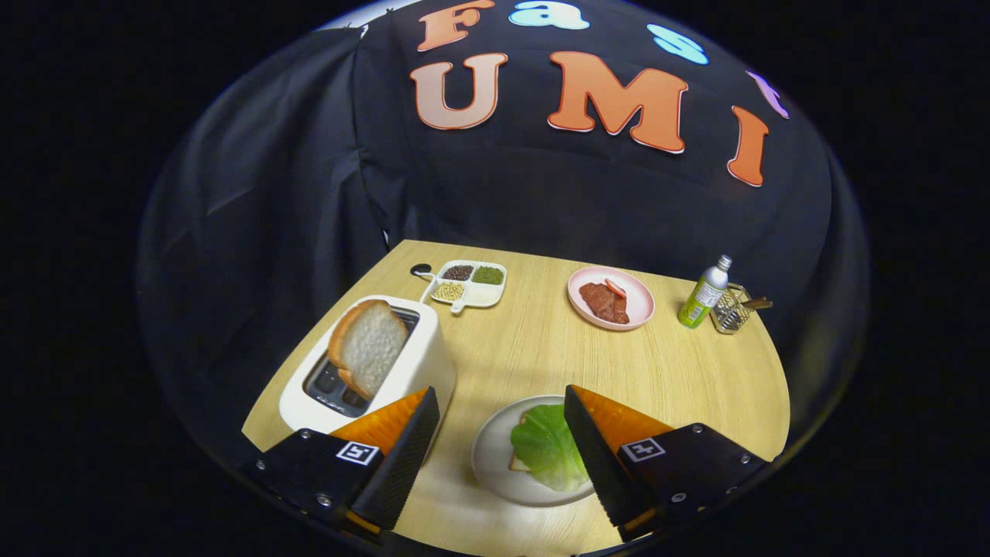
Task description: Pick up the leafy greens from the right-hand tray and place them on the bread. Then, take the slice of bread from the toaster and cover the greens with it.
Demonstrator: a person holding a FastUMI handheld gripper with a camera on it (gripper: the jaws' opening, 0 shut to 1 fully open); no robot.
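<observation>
The gripper (pixel 501 441) is hovering with its fingers spread wide and holding nothing. The leafy greens (pixel 547 447) are already lying on the bread (pixel 517 463), on the white plate (pixel 489 456) between the fingers. The remaining slice of bread (pixel 368 345) is standing upright in the slot of the toaster (pixel 421 363), left of the plate. It is judged light, soft and easily crushed. Grasp its exposed upper part across the flat faces with gentle pressure, then lift straight up to clear the slot.

Bright overhead light on table (pixel 541 348), sharp focus, fisheye bending edges, backdrop perhaps underexposed
</observation>
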